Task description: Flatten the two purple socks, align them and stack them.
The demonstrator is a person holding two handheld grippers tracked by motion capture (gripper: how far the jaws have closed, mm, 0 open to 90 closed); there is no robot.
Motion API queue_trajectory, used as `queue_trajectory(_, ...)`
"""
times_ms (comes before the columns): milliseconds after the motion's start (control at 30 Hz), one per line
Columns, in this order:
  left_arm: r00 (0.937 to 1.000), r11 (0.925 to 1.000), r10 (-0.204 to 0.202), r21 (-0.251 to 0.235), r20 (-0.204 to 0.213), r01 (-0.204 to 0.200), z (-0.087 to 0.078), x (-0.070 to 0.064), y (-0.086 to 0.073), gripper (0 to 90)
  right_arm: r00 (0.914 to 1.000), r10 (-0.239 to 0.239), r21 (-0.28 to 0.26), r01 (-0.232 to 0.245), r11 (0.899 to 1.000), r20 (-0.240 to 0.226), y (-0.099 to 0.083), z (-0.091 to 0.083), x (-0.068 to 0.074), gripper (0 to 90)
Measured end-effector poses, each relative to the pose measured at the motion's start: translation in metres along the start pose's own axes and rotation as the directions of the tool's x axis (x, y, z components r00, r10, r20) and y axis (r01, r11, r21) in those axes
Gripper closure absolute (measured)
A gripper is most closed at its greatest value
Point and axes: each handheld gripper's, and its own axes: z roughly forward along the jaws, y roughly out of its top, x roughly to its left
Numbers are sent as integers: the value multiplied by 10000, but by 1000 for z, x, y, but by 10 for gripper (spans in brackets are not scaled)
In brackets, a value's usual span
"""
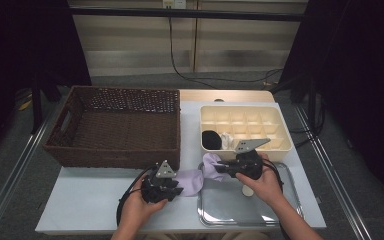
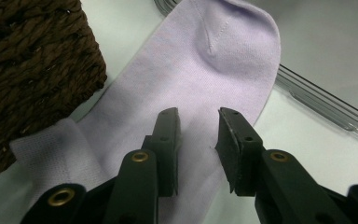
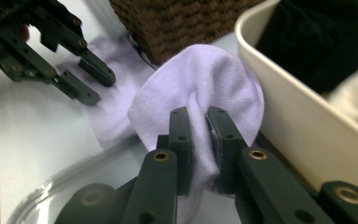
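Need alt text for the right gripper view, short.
The right gripper is shut on a bunched end of a lilac sock, lifted beside the cream organizer tray. Beyond, the open left gripper hovers over the sock's other end near a brown wicker basket.

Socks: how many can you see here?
3, maybe more hidden. A purple sock lies between the grippers; a black sock and a white sock sit in the divided box.

White counter (image 1: 95,200) on grey carpet floor (image 1: 130,80); pale panelled wall (image 1: 140,45) behind, black curtains (image 1: 25,40) flanking.
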Motion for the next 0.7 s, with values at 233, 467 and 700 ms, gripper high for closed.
queue_trajectory(233, 10000, 10000, -74, -41, 23, 74, 0, 0, 0, 682, 9999, -87, 7, 87, 10000, -126, 2, 1, 4, 816)
queue_trajectory(467, 9999, 9999, -92, -43, 50, 92, 0, 1, 0, 682, 9976, -459, -216, 448, 9988, -509, 22, 17, 20, 816)
queue_trajectory(700, 9999, 9999, -109, -93, 95, 110, 0, 1, -1, 683, 9973, -628, 7, 629, 9980, -371, 26, 17, 21, 815)
